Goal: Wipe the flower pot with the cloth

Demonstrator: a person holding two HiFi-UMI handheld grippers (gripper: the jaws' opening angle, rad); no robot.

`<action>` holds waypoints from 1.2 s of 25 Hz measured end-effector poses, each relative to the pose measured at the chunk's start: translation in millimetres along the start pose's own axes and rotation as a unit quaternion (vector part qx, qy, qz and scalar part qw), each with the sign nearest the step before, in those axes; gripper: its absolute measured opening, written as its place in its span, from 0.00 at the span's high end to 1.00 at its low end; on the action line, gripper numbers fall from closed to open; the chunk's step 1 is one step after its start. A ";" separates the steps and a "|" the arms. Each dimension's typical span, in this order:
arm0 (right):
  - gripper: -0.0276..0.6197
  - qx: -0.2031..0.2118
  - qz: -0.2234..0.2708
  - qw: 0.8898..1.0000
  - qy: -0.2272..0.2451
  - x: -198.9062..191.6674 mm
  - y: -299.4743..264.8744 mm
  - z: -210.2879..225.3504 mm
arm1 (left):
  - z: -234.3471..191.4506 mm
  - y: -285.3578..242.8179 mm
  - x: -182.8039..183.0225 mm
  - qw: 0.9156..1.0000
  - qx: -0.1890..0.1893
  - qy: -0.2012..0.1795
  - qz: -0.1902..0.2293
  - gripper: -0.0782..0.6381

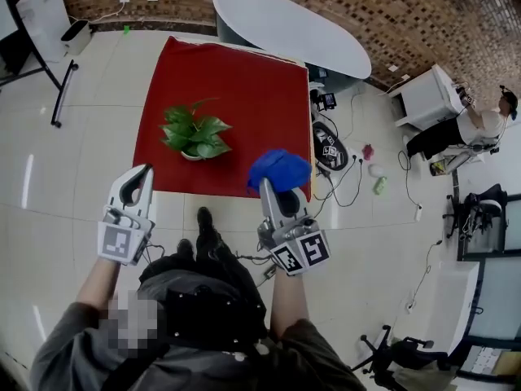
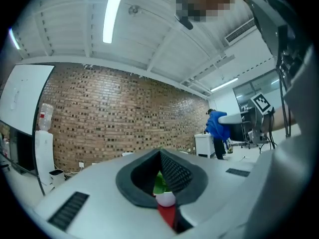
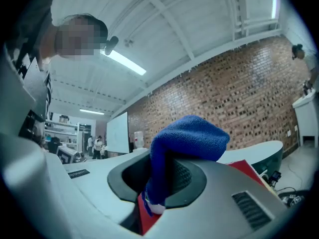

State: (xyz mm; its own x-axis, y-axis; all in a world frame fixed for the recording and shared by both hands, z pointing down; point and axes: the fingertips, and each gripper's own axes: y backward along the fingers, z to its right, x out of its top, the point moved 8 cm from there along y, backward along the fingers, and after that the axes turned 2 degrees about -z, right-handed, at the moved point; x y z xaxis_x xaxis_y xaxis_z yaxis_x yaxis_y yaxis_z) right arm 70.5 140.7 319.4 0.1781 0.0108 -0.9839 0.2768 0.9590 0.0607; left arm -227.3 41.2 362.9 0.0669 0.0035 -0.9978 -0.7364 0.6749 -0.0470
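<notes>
A green plant in a small white flower pot [image 1: 193, 155] stands on the red table [image 1: 236, 80], toward its near left part. My left gripper [image 1: 145, 172] hangs level in front of the table's near edge, shut and empty. In the left gripper view the pot [image 2: 166, 199] shows low through the closed left gripper [image 2: 160, 156]. My right gripper [image 1: 272, 187] is shut on a blue cloth [image 1: 280, 169], held at the table's near right corner. In the right gripper view the cloth [image 3: 189, 138] bunches up over the right gripper [image 3: 163, 171] and hangs down between the pads.
A white oval table [image 1: 293, 27] stands behind the red one, against a brick wall [image 1: 391, 6]. Cables and small items [image 1: 334, 149] litter the floor to the right. A person [image 1: 456, 133] sits by a white desk [image 1: 427, 96] at far right. My own feet [image 1: 203, 226] are below.
</notes>
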 end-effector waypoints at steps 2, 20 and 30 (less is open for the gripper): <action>0.84 -0.015 0.014 1.000 0.019 17.4 11.4 -3.7 | 2.5 1.6 0.0 1.000 -0.002 0.012 -0.007 0.86; 0.84 -0.023 0.061 0.998 0.020 57.6 207.4 -18.4 | 170.4 80.5 50.1 0.999 -0.031 0.015 0.017 0.86; 0.84 0.005 0.037 0.999 0.036 58.8 387.9 -48.4 | 335.7 200.6 72.0 0.999 -0.014 0.021 0.025 0.86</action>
State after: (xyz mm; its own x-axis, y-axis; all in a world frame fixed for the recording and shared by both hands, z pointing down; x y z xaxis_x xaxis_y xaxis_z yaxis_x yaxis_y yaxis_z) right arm 142.6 527.0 277.0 0.1302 0.1028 -0.9861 0.2749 0.9519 0.1355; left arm -144.2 424.6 297.6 0.0017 0.0043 -1.0000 -0.7564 0.6541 0.0015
